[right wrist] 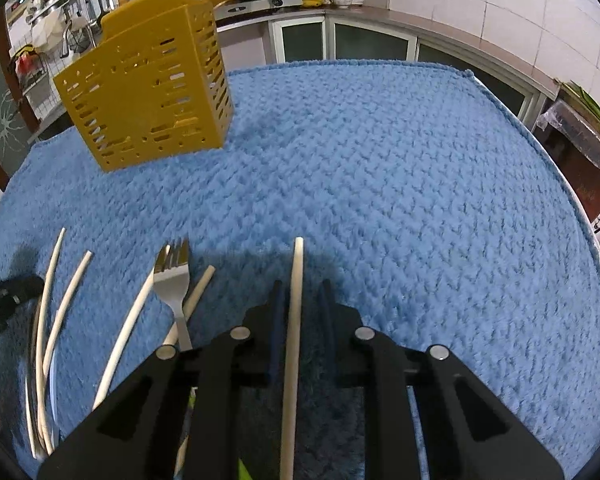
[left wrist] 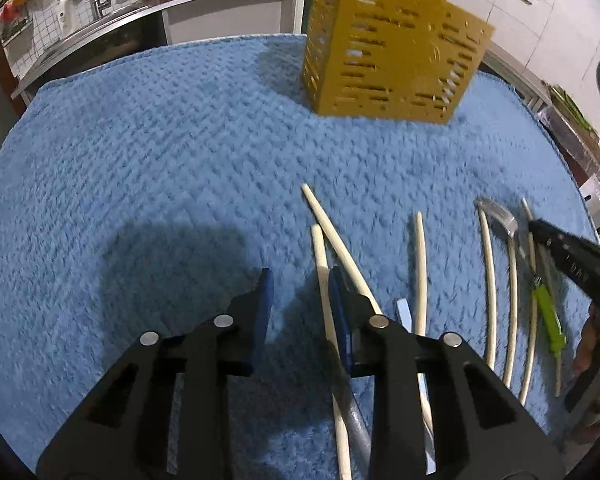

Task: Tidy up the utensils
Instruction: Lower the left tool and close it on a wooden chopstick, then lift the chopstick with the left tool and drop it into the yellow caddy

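Several pale chopsticks lie on a blue towel. My left gripper stands open low over the towel. One chopstick runs between its blue fingers, close beside the right pad; a second chopstick crosses under that finger. My right gripper is open with its jaws narrow, and a chopstick runs lengthwise between them with a slim gap on each side. In the left wrist view the right gripper reaches in from the right. A yellow slotted utensil holder stands at the far side.
A metal fork lies among more chopsticks between the two grippers. A green-handled utensil lies near the right gripper, and a grey metal handle under the left. A hand holds the right gripper. Kitchen counters ring the table.
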The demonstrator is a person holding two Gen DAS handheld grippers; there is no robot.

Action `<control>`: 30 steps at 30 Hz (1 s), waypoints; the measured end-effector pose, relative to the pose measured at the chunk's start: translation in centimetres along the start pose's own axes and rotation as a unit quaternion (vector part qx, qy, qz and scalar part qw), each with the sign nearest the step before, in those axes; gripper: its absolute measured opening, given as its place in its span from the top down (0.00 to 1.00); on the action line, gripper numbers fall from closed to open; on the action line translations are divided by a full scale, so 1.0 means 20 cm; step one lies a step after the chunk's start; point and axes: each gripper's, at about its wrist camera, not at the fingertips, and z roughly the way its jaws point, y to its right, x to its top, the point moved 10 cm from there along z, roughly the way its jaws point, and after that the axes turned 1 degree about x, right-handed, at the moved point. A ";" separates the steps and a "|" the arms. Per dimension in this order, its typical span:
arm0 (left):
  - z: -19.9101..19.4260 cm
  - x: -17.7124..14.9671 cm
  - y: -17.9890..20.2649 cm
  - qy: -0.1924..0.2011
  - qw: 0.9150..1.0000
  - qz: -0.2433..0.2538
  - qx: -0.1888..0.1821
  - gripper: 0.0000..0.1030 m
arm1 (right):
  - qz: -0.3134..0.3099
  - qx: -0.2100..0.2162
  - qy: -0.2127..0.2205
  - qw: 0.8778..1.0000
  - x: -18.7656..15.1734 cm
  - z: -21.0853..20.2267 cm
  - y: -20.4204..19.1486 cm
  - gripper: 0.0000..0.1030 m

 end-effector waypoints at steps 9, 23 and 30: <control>0.04 0.01 0.02 0.007 1.000 0.012 0.018 0.67 | -0.008 -0.004 0.013 1.000 0.00 -0.01 0.00 0.82; 0.08 0.07 0.03 -0.005 1.000 0.014 0.028 0.94 | -0.013 -0.020 -0.036 0.999 0.05 0.04 -0.02 0.90; 0.03 0.08 0.01 0.003 1.000 -0.007 -0.002 0.94 | 0.003 -0.002 -0.020 1.000 0.09 -0.03 -0.01 0.94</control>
